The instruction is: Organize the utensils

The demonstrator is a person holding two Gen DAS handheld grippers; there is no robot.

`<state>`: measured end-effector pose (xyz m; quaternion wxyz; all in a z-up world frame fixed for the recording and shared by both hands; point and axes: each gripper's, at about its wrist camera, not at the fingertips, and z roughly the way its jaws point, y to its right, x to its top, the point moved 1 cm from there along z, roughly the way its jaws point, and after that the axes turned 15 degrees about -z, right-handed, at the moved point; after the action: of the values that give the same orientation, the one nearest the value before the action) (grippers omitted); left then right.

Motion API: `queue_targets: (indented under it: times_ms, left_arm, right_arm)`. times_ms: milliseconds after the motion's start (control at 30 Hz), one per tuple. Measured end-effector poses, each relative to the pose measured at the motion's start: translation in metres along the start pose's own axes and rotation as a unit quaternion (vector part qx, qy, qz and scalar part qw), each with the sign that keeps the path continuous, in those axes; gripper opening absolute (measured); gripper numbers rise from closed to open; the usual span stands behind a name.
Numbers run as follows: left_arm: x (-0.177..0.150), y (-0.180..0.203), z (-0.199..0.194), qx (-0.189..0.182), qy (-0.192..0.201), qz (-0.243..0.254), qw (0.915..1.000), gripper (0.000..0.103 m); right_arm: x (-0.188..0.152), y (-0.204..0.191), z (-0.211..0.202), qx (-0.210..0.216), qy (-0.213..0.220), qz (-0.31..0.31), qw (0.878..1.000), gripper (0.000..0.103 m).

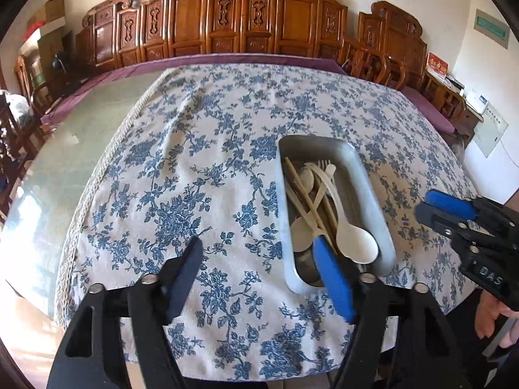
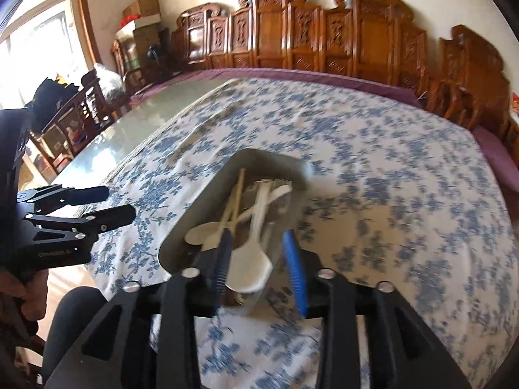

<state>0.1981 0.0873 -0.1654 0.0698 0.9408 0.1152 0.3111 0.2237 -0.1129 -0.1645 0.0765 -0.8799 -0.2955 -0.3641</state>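
I am looking at a big table with a blue flower cloth [image 1: 194, 168]. A long metal tray [image 1: 366, 181] is sitting on the cloth. Lying inside the tray are pale spoons [image 1: 353, 243], a fork [image 1: 324, 165] and chopsticks [image 1: 300, 184], all mixed up. My left claw [image 1: 259, 256] is hanging wide and empty near the tray's close end. My right claw [image 2: 258, 243] is hanging half wide over that same end, gripping nothing.
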Motion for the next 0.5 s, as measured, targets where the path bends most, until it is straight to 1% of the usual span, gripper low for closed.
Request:
queue_targets:
  times_ms: [33,67,100,133,167,200,233,267,300,500]
  left_arm:
    - [-0.002,0.002,-0.002,0.002,0.001,0.000,1.0000,0.075]
    - [-0.003,0.004,-0.004,0.003,0.001,0.001,1.0000,0.082]
    - [-0.006,0.007,-0.007,0.003,0.004,0.003,1.0000,0.085]
    - [-0.008,0.011,-0.011,0.004,0.007,0.006,0.9999,0.088]
    - [-0.011,0.015,-0.014,0.005,0.010,0.009,0.9999,0.091]
    - [-0.014,0.018,-0.017,0.005,0.010,0.011,0.9999,0.092]
    - [-0.017,0.021,-0.019,0.004,0.012,0.012,0.9999,0.093]
    - [-0.020,0.024,-0.022,0.000,0.014,0.012,0.9998,0.093]
    - [-0.021,0.027,-0.025,-0.003,0.014,0.012,0.9998,0.093]
    - [-0.033,0.051,-0.039,-0.009,0.021,0.019,0.9995,0.095]
  right_arm:
    - [-0.002,0.001,-0.005,-0.008,0.002,0.001,1.000,0.050]
    - [-0.006,0.005,-0.014,-0.019,0.007,0.004,1.000,0.056]
    - [-0.009,0.006,-0.020,-0.024,0.009,0.006,1.000,0.063]
    - [-0.011,0.009,-0.026,-0.030,0.012,0.010,0.999,0.067]
    - [-0.014,0.012,-0.033,-0.037,0.015,0.014,0.999,0.075]
    - [-0.018,0.015,-0.041,-0.046,0.020,0.020,0.999,0.084]
    - [-0.022,0.018,-0.050,-0.053,0.025,0.024,0.998,0.089]
    - [-0.025,0.020,-0.057,-0.059,0.029,0.027,0.997,0.097]
    - [-0.028,0.021,-0.063,-0.063,0.032,0.029,0.997,0.101]
    - [-0.042,0.034,-0.097,-0.089,0.035,0.049,0.994,0.100]
